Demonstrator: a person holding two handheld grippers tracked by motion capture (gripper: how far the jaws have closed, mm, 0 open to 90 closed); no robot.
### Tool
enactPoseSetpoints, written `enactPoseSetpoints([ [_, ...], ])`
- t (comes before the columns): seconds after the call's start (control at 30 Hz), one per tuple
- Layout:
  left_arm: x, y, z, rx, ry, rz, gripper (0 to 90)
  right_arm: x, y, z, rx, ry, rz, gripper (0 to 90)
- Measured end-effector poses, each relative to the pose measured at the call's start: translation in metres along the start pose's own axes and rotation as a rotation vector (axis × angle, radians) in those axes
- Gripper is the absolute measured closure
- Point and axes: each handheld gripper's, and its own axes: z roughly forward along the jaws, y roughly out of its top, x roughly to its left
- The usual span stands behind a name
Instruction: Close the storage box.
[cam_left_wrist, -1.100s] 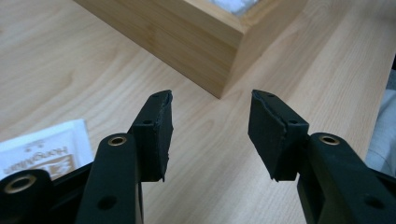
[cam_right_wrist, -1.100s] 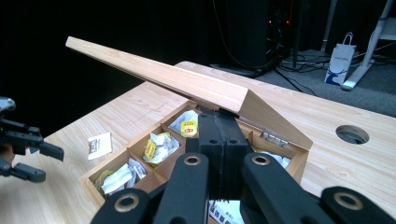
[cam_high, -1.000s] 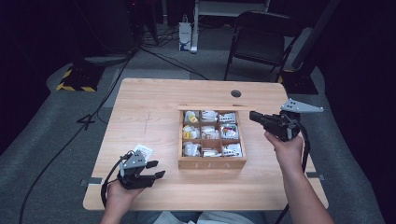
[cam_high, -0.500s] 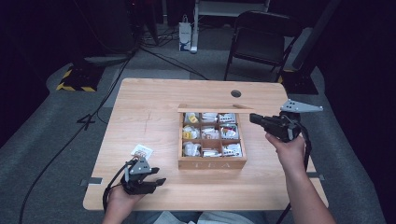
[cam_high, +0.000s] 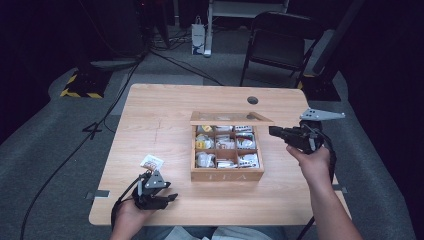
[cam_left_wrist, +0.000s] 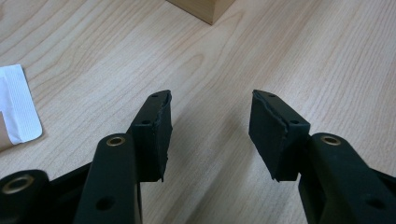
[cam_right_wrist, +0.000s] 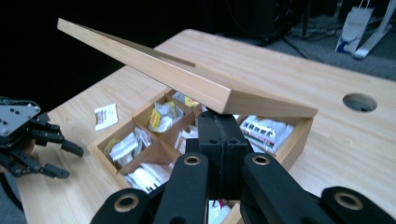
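Now my right gripper (cam_right_wrist: 219, 135), jaws clenched empty, props the wooden tea box's (cam_high: 227, 174) lid (cam_right_wrist: 187, 81) half raised; my left gripper (cam_left_wrist: 210, 135), jaws released, rests left of the box beside a tea packet (cam_high: 151, 162).

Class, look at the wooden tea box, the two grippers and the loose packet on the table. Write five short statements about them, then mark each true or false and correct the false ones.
1. The tea box has its lid raised. True.
2. The left gripper is shut on a packet. False: its jaws are open and hold nothing.
3. The right gripper has its jaws together. True.
4. The loose packet lies inside the box. False: it lies on the table, left of the box.
5. The box's compartments are bare. False: they hold packets.
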Motion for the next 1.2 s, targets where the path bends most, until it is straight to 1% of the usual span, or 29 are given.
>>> enactPoseSetpoints([
  [0.23, -0.0003, 0.0008, 0.0004, -0.003, 0.000, -0.001, 49.6, -0.0011, -0.0028, 0.0007, 0.035, -0.005, 0.009, 89.7],
  [0.37, -0.0006, 0.0012, 0.0022, 0.005, -0.002, 0.005, 49.7, -0.0001, -0.0028, 0.0001, 0.063, 0.006, 0.015, 87.2],
  [0.47, -0.0010, 0.0013, 0.0023, 0.005, -0.004, 0.006, 49.9, 0.0010, -0.0029, -0.0012, 0.091, 0.004, 0.006, 86.9],
  [0.5, -0.0010, 0.0013, 0.0023, 0.005, -0.004, 0.006, 49.9, 0.0010, -0.0029, -0.0012, 0.091, 0.004, 0.006, 86.9],
  [0.53, -0.0004, 0.0006, 0.0020, 0.003, -0.011, 0.010, 49.8, 0.0016, -0.0035, -0.0015, 0.106, 0.006, 0.000, 86.6],
  [0.67, -0.0001, -0.0002, 0.0019, -0.002, -0.006, 0.010, 49.7, 0.0024, -0.0048, -0.0023, 0.132, 0.011, 0.001, 85.6],
  [0.77, -0.0004, -0.0001, 0.0022, -0.002, -0.005, 0.012, 49.3, 0.0034, -0.0051, -0.0027, 0.140, 0.007, -0.004, 84.8],
  [1.0, 0.0000, -0.0003, 0.0022, -0.005, -0.008, 0.010, 49.3, 0.0046, -0.0061, -0.0023, 0.167, 0.013, -0.008, 83.0],
  [1.2, 0.0000, -0.0004, 0.0025, -0.007, -0.008, 0.010, 49.3, 0.0073, -0.0064, -0.0015, 0.195, 0.003, -0.025, 82.0],
])
